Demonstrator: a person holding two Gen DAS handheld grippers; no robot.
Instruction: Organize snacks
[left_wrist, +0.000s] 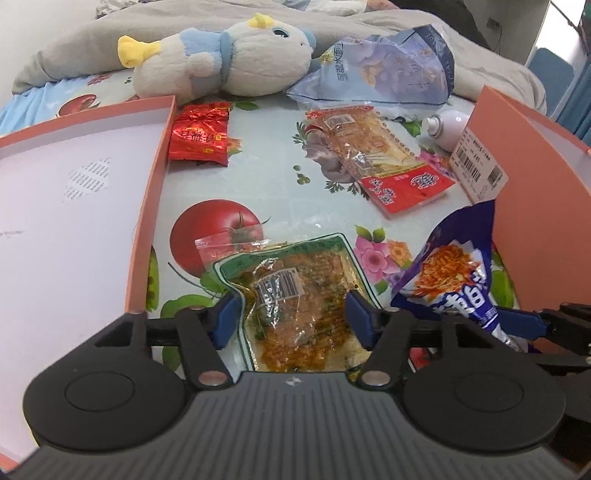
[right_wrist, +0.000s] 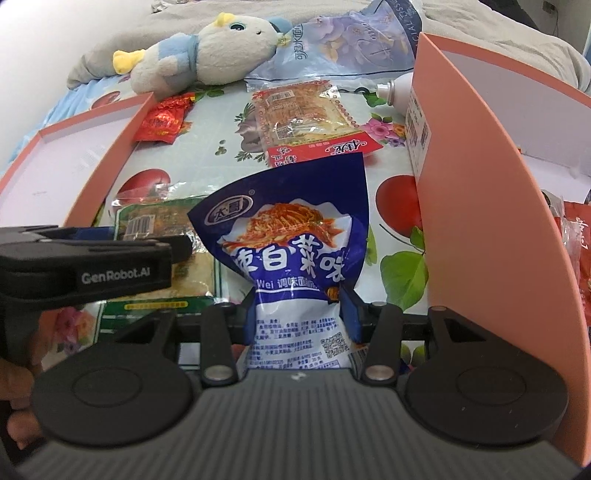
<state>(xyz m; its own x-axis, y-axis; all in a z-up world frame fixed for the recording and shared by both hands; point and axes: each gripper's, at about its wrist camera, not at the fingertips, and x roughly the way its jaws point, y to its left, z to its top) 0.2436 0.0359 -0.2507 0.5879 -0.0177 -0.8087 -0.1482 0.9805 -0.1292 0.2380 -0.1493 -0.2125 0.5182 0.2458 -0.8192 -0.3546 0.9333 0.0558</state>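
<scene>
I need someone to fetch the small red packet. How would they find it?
Find the shallow orange box lid left on the fruit-print cloth. The crinkly red foil snack packet lies beside its far corner, near the plush toy; it alone is entirely red.

Plush toy (left_wrist: 236, 62), spray bottle (left_wrist: 448, 127), bedspread (left_wrist: 280, 192)

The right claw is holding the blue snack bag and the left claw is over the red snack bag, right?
Not quite. The right claw does hold the blue snack bag, but the left claw is over the green snack bag, not a red one. The left wrist view shows it.
</scene>
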